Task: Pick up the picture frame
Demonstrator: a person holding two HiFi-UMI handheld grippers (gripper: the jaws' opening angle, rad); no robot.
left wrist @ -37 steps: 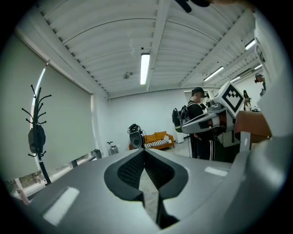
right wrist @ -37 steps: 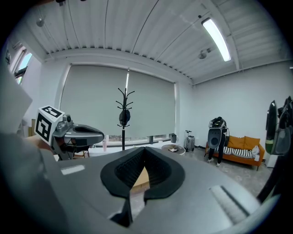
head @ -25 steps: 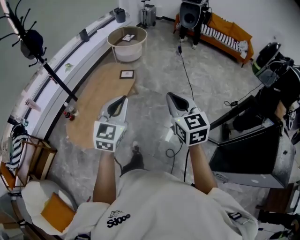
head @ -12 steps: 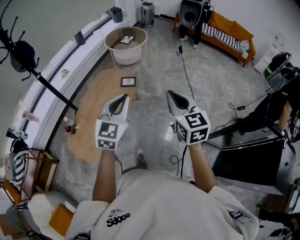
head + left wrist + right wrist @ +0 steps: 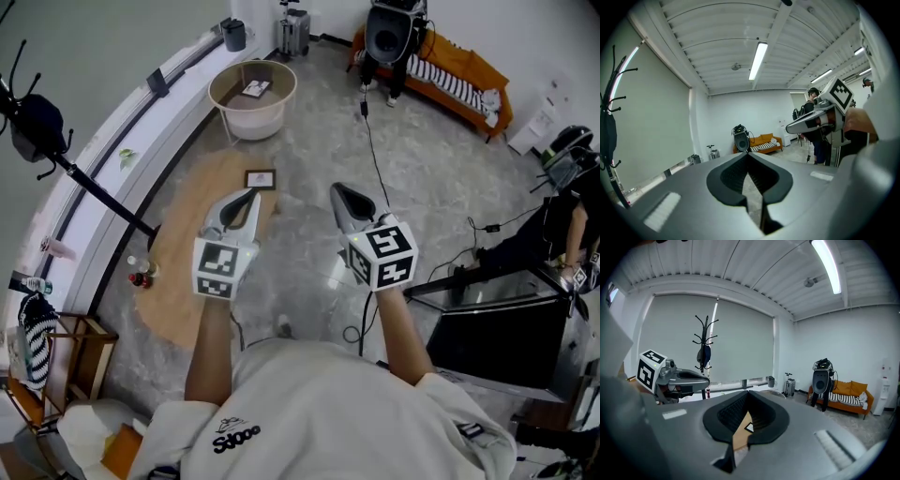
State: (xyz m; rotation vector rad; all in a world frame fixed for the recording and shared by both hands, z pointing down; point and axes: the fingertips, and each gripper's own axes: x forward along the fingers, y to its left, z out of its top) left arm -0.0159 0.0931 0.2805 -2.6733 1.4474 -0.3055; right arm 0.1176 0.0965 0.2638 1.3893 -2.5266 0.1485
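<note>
A small dark picture frame (image 5: 261,178) lies flat at the far end of a low oval wooden table (image 5: 192,253) on the floor. My left gripper (image 5: 248,196) hangs in the air just short of the frame, shut and empty. Level with it but off the table's right side, over grey floor, is my right gripper (image 5: 337,191), also shut and empty. In the right gripper view the frame (image 5: 749,428) and the table (image 5: 739,436) show through the hollow below the closed tips of the right gripper (image 5: 748,393). The left gripper (image 5: 749,155) points towards the far wall.
A round white basket table (image 5: 225,92) stands beyond the wooden table with a second small frame (image 5: 255,88) in it. A coat stand (image 5: 89,183) leans at left. A speaker (image 5: 388,33), an orange sofa (image 5: 461,67), a floor cable (image 5: 373,155) and a black case (image 5: 497,328) lie ahead and right.
The person has walked forward: the wooden table, frame and basket have slid nearer in the head view. Both grippers keep the same pose and stay shut.
</note>
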